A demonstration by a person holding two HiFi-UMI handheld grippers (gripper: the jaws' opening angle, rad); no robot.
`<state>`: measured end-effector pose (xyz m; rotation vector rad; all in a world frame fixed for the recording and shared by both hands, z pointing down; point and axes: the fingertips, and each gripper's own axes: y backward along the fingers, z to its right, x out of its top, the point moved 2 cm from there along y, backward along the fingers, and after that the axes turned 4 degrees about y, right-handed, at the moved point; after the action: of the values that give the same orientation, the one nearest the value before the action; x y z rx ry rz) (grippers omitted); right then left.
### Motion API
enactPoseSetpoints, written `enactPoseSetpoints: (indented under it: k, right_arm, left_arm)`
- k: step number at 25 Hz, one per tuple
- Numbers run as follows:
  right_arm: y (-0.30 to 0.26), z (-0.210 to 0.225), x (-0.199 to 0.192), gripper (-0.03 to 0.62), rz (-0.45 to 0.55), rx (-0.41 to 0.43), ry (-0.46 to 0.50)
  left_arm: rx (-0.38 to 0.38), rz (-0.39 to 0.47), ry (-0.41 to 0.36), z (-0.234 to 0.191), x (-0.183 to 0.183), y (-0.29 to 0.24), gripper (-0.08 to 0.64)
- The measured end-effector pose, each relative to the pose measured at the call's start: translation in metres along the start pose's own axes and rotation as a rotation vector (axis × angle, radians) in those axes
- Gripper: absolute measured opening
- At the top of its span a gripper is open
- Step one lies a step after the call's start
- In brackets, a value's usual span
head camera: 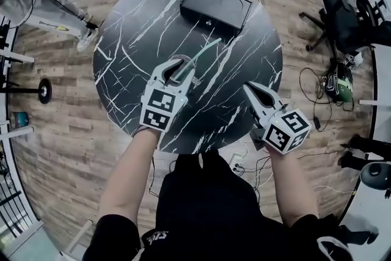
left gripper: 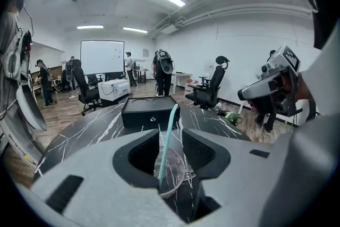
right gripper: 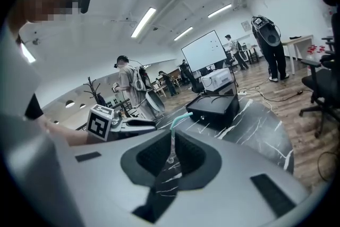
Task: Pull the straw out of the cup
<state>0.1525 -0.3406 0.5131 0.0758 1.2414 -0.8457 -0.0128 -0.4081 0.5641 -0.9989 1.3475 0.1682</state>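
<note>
Being held spread, the jaws of the left gripper (head camera: pixel 176 72) are being set on either side of a clear plastic cup (left gripper: pixel 173 171), one jaw at each flank. Whether the pads are touching its wall cannot be told, and nothing is being pinched by this gripper. A pale green straw (left gripper: pixel 168 133) is being carried in the cup, standing at a tilt and rising through the gap between the jaws. Its bent top is leaning toward a black box (head camera: pixel 215 6) beyond.

The right gripper (head camera: pixel 250 89) is being held with its jaws pressed almost together. Only a thin slit is showing between the pads, and nothing is being gripped in them. It is being held apart from the cup, to the cup's right and nearer the table's edge. It is being pointed so that the straw is being seen through the slit in the right gripper view.

Both grippers are being held by the person's hands over a round black table (head camera: pixel 131 27) veined with white like marble. The cup is being borne near the table's middle. The black box, with two round hollows in its top, is being borne at the far side, apart from the cup. Around the table, a wood-plank floor (head camera: pixel 67 131) is being crossed by loose cables (head camera: pixel 317 79), and a black office chair (head camera: pixel 342 24) is being seen at the right.
</note>
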Motion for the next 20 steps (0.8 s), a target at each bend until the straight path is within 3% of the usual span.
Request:
enactPoseSetpoints:
  k: [8,20]
  right_arm:
    - [-0.006,0.001,-0.012,0.031,0.003,-0.006,-0.035]
    - [0.010,0.009,-0.020,0.029,0.003,-0.047,-0.064]
  left_arm:
    - [-0.039,-0.082,-0.038,-0.002,-0.021,-0.029,0.195]
    - [-0.017,-0.175,-0.120,-0.009,-0.030,-0.054,0.161]
